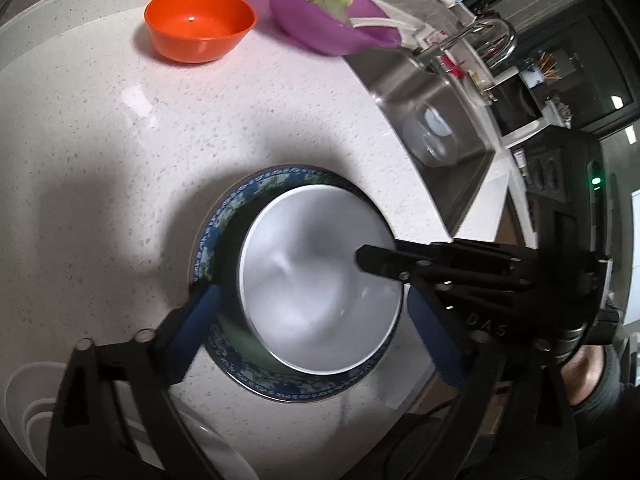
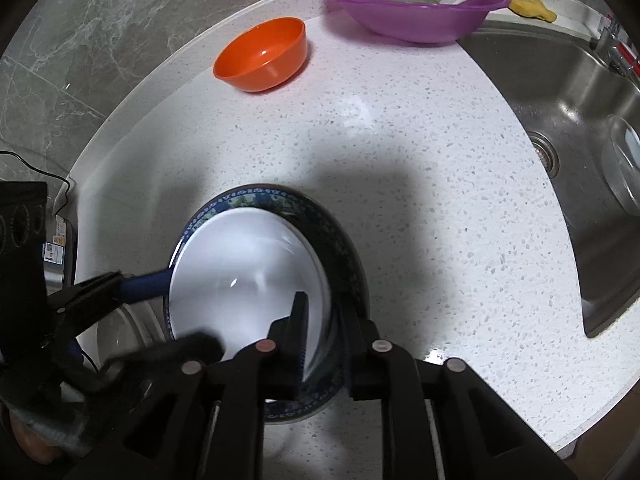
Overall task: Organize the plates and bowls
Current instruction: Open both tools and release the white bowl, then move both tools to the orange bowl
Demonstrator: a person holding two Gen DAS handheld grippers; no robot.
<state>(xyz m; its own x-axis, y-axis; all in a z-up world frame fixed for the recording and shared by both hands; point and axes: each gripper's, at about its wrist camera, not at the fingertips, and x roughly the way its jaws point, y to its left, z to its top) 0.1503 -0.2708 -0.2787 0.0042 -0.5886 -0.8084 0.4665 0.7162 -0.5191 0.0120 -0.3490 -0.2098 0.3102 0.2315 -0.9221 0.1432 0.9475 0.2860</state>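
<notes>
Left wrist view: left gripper (image 1: 310, 322) jaws wide open (blue pads either side, neither touching), straddling the white round bowl (image 1: 316, 280) nested in the blue-patterned ceramic bowl (image 1: 224, 220) on the speckled white countertop (image 1: 120, 140). Right wrist view: right gripper (image 2: 324, 332) is nearly closed, jaws straddling the white bowl's near rim, though pad contact is unclear. Orange plastic bowl (image 2: 262, 54) sits well apart, near the purple plastic bowl (image 2: 408, 4).

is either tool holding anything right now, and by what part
The right tool straddles the near rim of the white bowl; whether it pinches cannot be told. The left tool stands open around the bowl, holding nothing.
</notes>
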